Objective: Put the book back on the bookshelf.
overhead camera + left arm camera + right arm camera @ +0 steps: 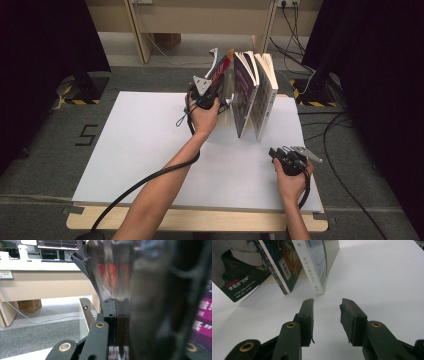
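Several books [255, 95] stand upright and fanned at the far middle of the white board [140, 155]. My left gripper [218, 82] is at the left end of the row, shut on the leftmost book [223, 69], a thin one with a glossy dark cover and red lettering. In the left gripper view that cover [140, 290] bends between the jaws of the left gripper [117, 322]. My right gripper [282, 150] rests low at the front right, open and empty. In its own view the right gripper [327, 307] points at a white-spined book [317, 267] and a dark barcoded book [280, 267].
A book with a portrait cover [237, 275] leans at the left of the right gripper view. A pale wooden desk [200, 20] stands beyond the table. Cables [330, 135] trail on the floor at right, and a "5" mark [86, 135] is on the floor at left.
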Demonstrator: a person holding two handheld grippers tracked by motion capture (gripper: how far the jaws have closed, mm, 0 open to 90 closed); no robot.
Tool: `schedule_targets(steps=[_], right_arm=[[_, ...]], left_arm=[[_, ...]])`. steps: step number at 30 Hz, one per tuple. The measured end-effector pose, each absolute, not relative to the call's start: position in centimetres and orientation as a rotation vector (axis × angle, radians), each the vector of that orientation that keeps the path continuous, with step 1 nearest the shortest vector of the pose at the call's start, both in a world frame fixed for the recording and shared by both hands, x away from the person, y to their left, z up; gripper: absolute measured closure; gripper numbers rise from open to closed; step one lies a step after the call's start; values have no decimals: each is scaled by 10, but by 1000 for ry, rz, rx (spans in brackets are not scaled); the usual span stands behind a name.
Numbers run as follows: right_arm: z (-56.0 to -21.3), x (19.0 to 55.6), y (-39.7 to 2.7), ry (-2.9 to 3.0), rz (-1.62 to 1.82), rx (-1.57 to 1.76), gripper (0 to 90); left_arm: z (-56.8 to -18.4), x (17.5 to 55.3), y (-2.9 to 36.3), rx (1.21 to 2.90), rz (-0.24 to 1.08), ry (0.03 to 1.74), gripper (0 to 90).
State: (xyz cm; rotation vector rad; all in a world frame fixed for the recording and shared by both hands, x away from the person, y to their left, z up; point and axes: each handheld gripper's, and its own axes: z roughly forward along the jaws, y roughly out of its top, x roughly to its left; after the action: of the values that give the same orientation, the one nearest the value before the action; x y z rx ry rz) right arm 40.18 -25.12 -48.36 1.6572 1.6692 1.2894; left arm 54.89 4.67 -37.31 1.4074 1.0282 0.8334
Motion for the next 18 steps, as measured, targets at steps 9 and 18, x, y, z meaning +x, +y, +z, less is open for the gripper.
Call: schedule_targets(steps=[9,18], right_arm=[[-483,401,-250,1662,1288,1655,633],[-484,402,-249,1667,1285,1654,632]], left_arm=[[-375,546,46,1452,800,1051,757],[-371,546,52,1470,790,1068,658]])
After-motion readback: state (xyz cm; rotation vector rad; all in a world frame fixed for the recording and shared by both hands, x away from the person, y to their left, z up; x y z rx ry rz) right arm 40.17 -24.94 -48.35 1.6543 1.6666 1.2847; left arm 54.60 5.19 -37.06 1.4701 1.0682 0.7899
